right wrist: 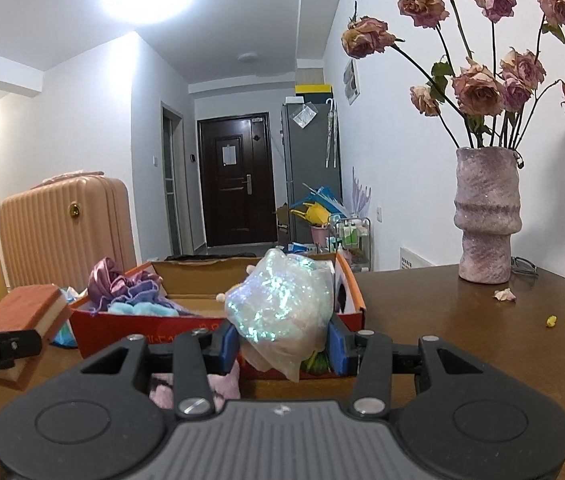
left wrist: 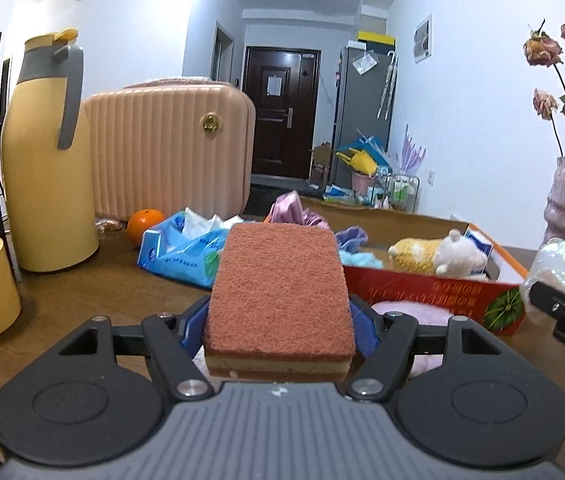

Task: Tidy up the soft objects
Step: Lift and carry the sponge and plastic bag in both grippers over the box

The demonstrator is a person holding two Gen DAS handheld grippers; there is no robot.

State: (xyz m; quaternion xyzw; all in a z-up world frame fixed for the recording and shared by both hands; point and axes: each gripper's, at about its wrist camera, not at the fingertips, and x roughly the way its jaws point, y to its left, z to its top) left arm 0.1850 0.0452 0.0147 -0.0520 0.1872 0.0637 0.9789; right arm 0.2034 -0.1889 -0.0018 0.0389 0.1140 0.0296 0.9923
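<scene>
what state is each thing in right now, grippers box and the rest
left gripper: shut on sponge
sponge: held off the table
right gripper: shut on bag
bag: shiny, crumpled, held up before the box
box: open, holds soft things
plush: lying in the box
tissue pack: open, on the table
roses: dried, upright in vase

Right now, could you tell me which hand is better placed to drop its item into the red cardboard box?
Right: its gripper holds the iridescent bag directly before the box; the left's sponge sits beside it.

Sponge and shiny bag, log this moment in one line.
left: holds sponge | right: holds iridescent bag | cardboard box: ahead, partly filled
</scene>
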